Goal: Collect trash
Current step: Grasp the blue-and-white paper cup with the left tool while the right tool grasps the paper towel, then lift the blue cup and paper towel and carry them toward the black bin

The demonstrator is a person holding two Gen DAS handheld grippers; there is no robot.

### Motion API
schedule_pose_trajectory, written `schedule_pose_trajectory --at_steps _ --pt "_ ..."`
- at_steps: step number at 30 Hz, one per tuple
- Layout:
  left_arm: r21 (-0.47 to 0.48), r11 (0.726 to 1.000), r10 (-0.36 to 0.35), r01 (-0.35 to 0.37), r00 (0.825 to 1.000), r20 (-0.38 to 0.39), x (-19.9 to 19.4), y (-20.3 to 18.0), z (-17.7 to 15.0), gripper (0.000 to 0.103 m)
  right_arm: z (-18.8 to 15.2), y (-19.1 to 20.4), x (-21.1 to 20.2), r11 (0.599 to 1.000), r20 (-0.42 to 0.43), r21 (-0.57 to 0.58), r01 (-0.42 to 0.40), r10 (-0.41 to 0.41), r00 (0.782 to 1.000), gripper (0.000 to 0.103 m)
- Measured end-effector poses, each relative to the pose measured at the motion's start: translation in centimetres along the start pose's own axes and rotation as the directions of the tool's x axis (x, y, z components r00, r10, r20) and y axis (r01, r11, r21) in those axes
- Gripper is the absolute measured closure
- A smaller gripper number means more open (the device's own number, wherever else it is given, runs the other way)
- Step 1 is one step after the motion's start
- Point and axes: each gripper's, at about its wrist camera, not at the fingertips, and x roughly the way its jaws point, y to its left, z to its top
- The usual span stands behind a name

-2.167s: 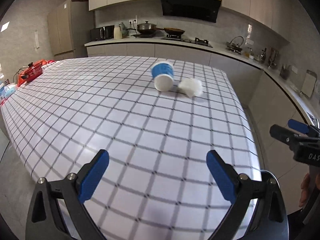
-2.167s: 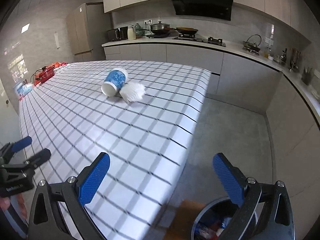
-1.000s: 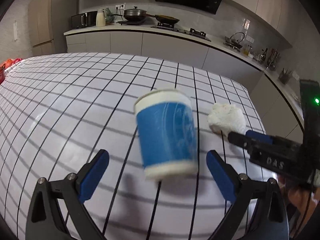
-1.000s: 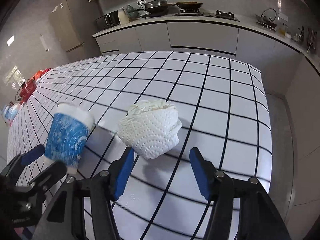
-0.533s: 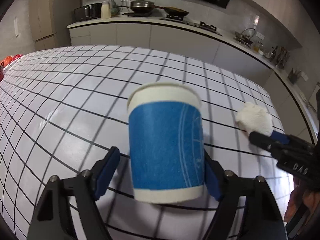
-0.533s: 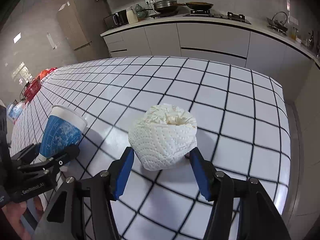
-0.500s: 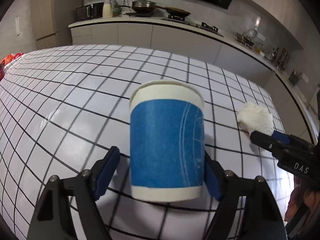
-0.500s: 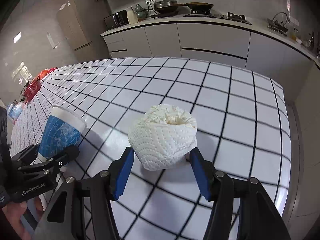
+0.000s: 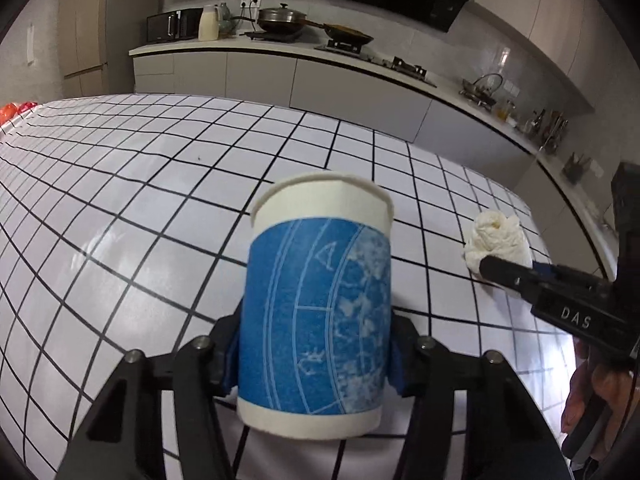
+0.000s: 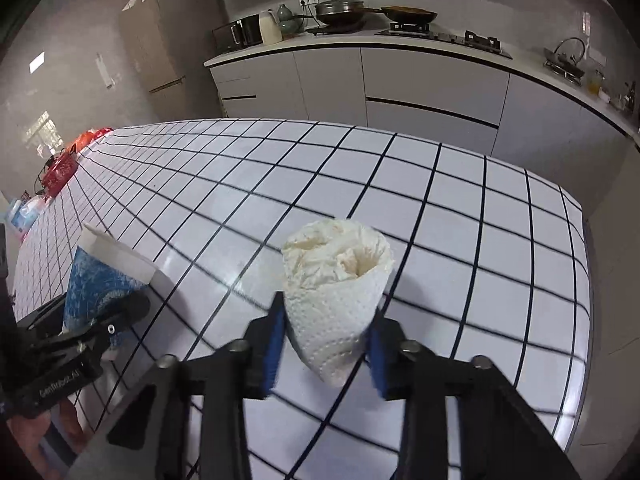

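The blue paper cup (image 9: 318, 308) sits squarely between the left gripper (image 9: 316, 354) pads, jaws closing onto it. Crumpled paper towel (image 10: 338, 296) is wedged in the right gripper (image 10: 326, 344), jaws closing too. Both are over the checkered table (image 10: 460, 220), kitchen counter (image 10: 400, 46) behind.

Both cams ride on the handheld tools, looking forward and down along the fingers at the checked table (image 9: 152, 200), kitchen counter (image 9: 360, 68) behind. Left cam sits really close behind the left gripper (image 9: 314, 354), so the paper cup (image 9: 318, 304) fills its middle. Right cam is just as close behind the right gripper (image 10: 326, 346) and the wadded paper towel (image 10: 338, 292). They overlap: each sees the other tool at its edge, plus the same stove (image 10: 404, 24).
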Motion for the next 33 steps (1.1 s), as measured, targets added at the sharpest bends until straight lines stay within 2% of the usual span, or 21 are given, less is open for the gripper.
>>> schedule_pose_trajectory --at_steps 6,16,33 --pt "0.019 1.000 -0.007 0.006 0.999 0.036 -2.7 -1.0 -1.0 0.047 -2.0 0.7 -2.8 1.000 0.028 -0.013 -0.006 0.006 1.000 0.074" --pt "0.063 0.998 -0.024 0.019 0.997 0.079 -8.1 -4.1 -3.8 0.047 -5.7 1.4 -10.2 1.000 0.091 -0.012 -0.026 0.027 0.995 0.075" --pt "0.140 0.989 -0.055 0.040 0.993 0.105 -14.9 -10.7 -10.1 0.047 -15.5 0.4 -21.3 1.000 0.135 -0.008 -0.017 0.018 0.991 0.075"
